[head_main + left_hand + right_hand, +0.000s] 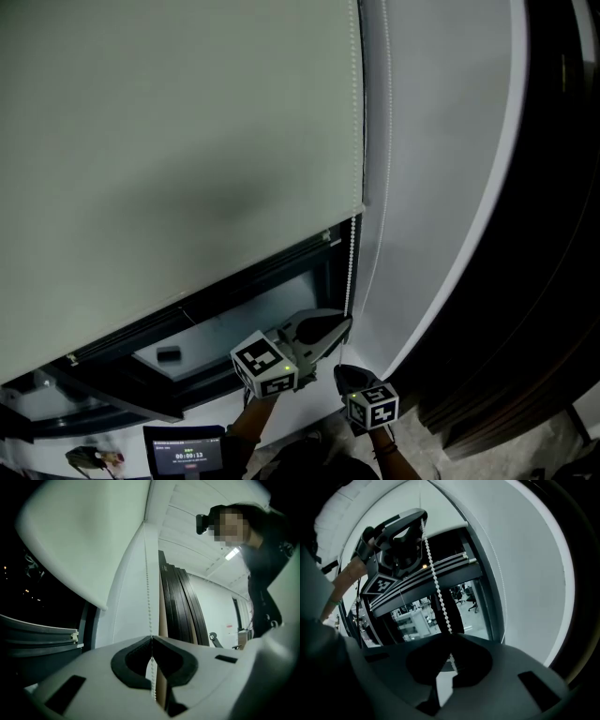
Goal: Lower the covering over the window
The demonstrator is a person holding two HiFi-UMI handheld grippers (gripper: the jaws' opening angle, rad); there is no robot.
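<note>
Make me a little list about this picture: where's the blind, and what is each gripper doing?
Blind: mostly down; a strip of window shows under it
Chain: hangs along the blind's right edge
Left gripper: shut on the chain, the higher of the two
Right gripper: shut on the chain, just below the left gripper

A pale ledge point(246, 323) bears a small dark object point(169, 353).
</note>
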